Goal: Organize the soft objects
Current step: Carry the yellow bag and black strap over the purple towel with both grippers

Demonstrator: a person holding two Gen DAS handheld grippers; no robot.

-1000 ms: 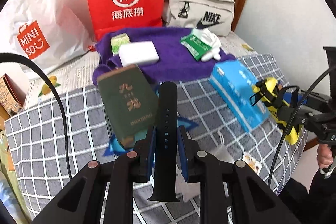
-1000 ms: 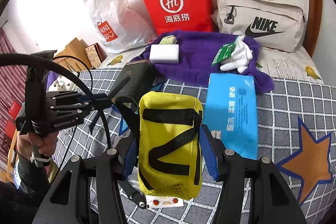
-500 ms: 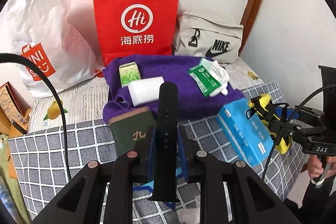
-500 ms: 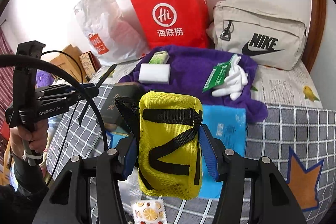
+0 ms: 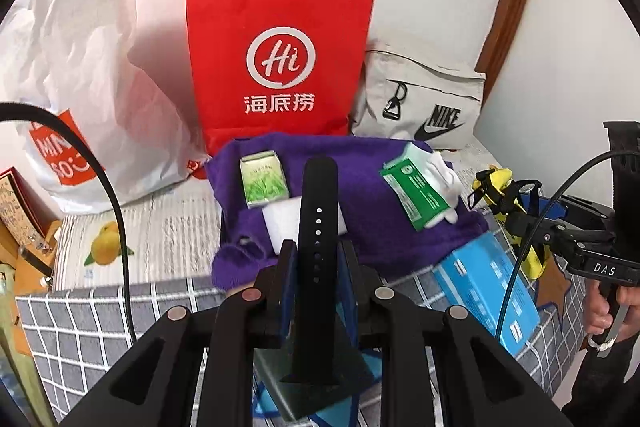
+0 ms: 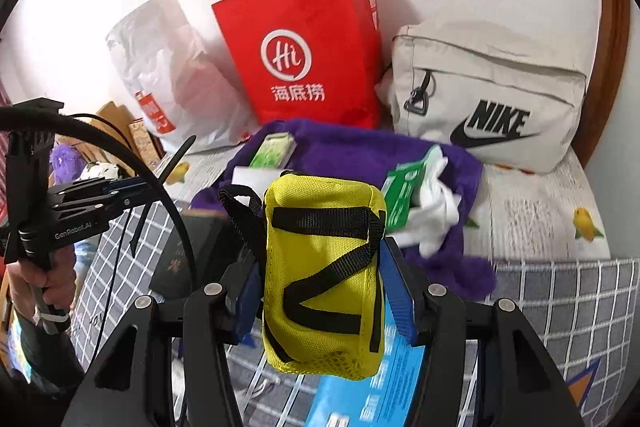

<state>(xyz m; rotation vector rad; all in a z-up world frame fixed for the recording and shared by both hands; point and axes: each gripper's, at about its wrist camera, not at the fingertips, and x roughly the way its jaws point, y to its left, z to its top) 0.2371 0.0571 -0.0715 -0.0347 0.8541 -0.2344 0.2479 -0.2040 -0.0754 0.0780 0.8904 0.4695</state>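
Two hand-held grippers hang above a bed covered with a grey checked blanket (image 5: 100, 319). The left gripper (image 5: 318, 259) is clamped on a black watch strap (image 5: 318, 227), which stands upright between its blue pads, the punched holes facing the camera. The right gripper (image 6: 324, 279) grips a yellow mesh pouch (image 6: 324, 267) with black webbing straps, its pads pressed against the pouch's two sides, so the pouch is lifted clear of the bedding.

Ahead of both, a purple fleece cloth (image 5: 360, 187) lies spread on the bed. On it rest a small green tea box (image 5: 264, 183), a white rectangular block (image 5: 284, 223) partly hidden behind the strap, a green sachet (image 5: 414, 191) and a white glove (image 5: 444, 183) touching the sachet. Behind the cloth, against the wall, stand a red paper bag (image 5: 280, 67) with white handles, a white plastic Miniso bag (image 5: 80, 67) to its left and a beige Nike bag (image 5: 424, 99) to its right.

Near the cloth's right corner a blue tissue pack (image 5: 488, 287) lies on the checked blanket, partly under the right gripper in that gripper's own view. A dark green book (image 6: 188, 251) lies at the lower left of the cloth; in the left wrist view it is mostly covered by the gripper's fingers. A black cable (image 5: 116, 211) arcs across the left side of that view, and another crosses the book in the right wrist view. A person's hand (image 6: 48, 275) grips the left tool's handle at the left edge there.
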